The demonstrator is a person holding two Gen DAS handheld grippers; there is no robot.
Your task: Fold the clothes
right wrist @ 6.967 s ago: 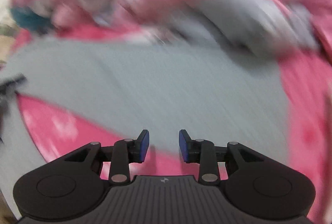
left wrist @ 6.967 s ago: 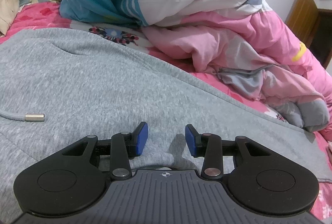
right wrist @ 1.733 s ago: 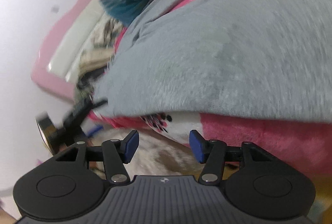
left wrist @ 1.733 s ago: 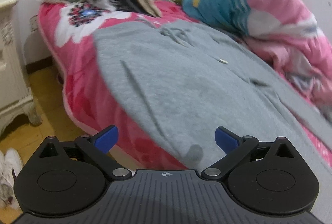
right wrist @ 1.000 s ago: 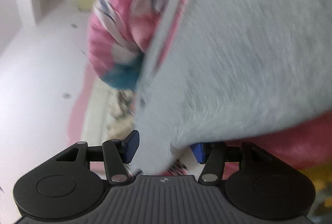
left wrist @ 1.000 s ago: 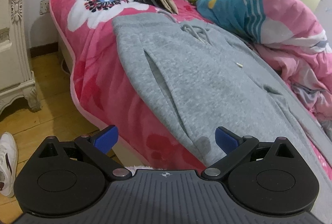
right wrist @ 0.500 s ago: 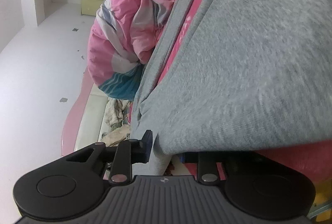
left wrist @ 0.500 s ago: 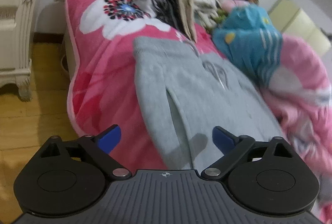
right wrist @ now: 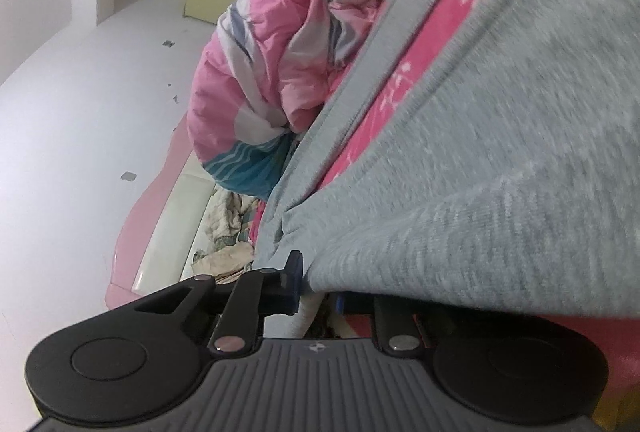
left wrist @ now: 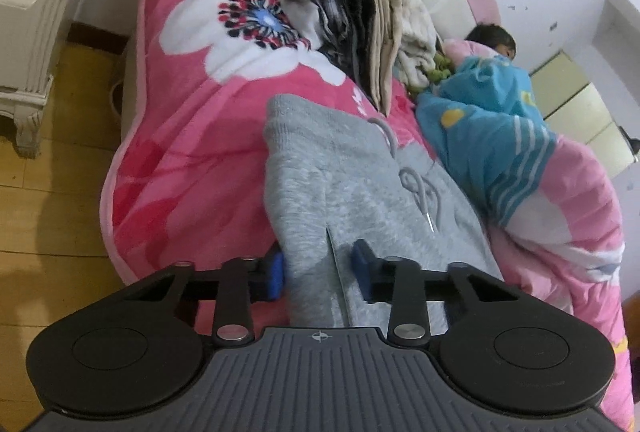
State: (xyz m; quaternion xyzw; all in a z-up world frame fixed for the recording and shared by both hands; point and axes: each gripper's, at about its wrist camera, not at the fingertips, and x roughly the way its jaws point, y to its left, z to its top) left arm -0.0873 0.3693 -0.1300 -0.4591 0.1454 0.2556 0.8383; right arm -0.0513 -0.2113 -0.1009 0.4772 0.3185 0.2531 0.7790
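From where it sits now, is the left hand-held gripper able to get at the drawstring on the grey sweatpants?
Probably not yet: the left hand-held gripper is closing on the grey sweatpants edge. The drawstring lies exposed farther up, nothing covering it.

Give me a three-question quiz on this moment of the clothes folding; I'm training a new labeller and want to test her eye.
1. True or false: the grey sweatpants lie on a bare wooden floor.
2. What fabric sits between the fingers of the left gripper?
3. The right gripper closes on: A) the pink quilt, B) a ribbed grey edge of the sweatpants, C) nothing.

Key:
1. False; they lie on the pink flowered blanket.
2. The sweatpants' side edge; the jaws are closing on it.
3. B
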